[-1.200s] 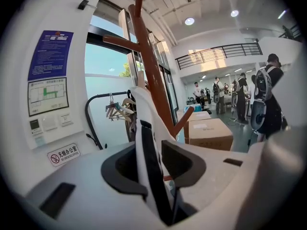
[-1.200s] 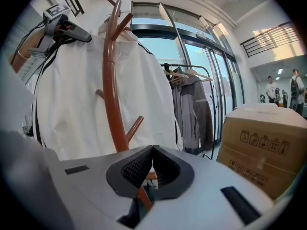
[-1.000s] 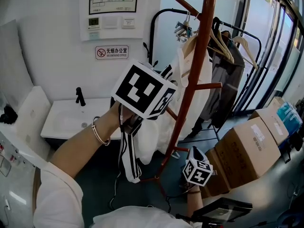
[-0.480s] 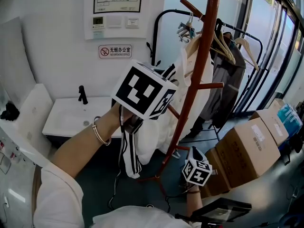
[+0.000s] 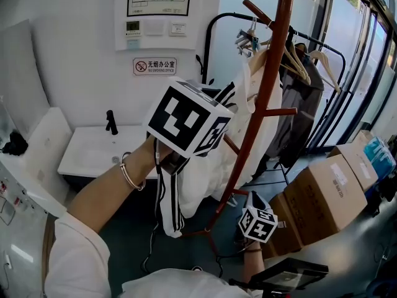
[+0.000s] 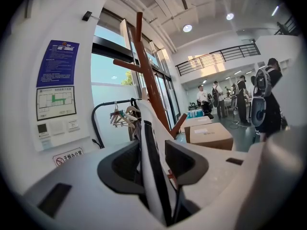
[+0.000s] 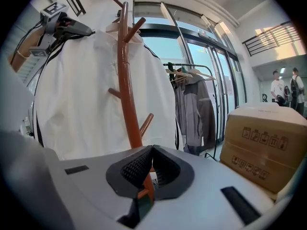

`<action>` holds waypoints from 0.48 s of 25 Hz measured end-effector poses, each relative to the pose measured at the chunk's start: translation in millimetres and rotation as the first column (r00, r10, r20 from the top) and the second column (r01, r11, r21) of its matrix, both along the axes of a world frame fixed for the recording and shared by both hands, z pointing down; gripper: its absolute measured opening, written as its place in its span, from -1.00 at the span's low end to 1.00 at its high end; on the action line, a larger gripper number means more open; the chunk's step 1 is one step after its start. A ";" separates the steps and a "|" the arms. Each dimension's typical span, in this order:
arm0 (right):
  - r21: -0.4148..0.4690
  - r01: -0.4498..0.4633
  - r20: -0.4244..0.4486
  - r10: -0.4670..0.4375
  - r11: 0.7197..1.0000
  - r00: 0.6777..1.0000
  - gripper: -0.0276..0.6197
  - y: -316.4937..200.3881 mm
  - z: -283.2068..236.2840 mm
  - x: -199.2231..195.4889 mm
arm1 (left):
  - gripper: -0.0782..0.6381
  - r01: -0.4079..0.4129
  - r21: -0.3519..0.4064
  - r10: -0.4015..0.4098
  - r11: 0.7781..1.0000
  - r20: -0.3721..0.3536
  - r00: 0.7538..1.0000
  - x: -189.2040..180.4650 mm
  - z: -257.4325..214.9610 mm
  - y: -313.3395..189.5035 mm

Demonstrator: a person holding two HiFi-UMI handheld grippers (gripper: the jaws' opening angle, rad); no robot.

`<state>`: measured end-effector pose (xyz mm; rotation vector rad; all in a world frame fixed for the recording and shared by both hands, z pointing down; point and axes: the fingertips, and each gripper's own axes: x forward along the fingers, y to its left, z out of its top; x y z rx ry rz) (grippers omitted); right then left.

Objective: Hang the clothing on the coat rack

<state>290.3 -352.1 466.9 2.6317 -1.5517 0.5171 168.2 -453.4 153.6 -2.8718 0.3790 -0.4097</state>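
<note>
The red-brown coat rack [image 5: 263,98] stands ahead with a white garment [image 5: 214,166] draped on it. My left gripper [image 5: 208,113] is raised beside the rack's upper part. In the left gripper view a white band with a black stripe [image 6: 151,176] runs between the jaws of the left gripper [image 6: 152,150], which have just been opening; the pads stand slightly off it. The band's end [image 5: 169,210] dangles below that hand. Low by the rack's foot, my right gripper [image 5: 251,202] is shut on a lower branch of the rack [image 7: 144,188], its tips [image 7: 151,152] meeting.
A black clothes rail [image 5: 310,42] with wooden hangers and a grey coat [image 5: 291,110] stands behind the rack. Stacked cardboard boxes [image 5: 322,197] sit at the right. A white sink [image 5: 93,151] is on the left wall. People stand far off [image 6: 206,97].
The head view has drifted slightly, so the rack sits a little further right. Both grippers and the striped band stay where they were.
</note>
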 end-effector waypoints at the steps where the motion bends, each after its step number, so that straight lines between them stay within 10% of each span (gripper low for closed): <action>1: -0.002 0.000 0.001 0.000 1.000 1.000 -0.84 -0.4 0.2 -1.3 | -0.32 0.000 -0.004 0.000 1.000 -0.003 1.000 -2.0 0.4 -0.6; 12: -0.024 0.032 -0.007 -0.032 0.999 0.999 -0.84 -11.6 2.4 -25.0 | -0.28 -0.002 -0.039 -0.001 0.999 -0.061 0.998 -29.2 0.1 -6.9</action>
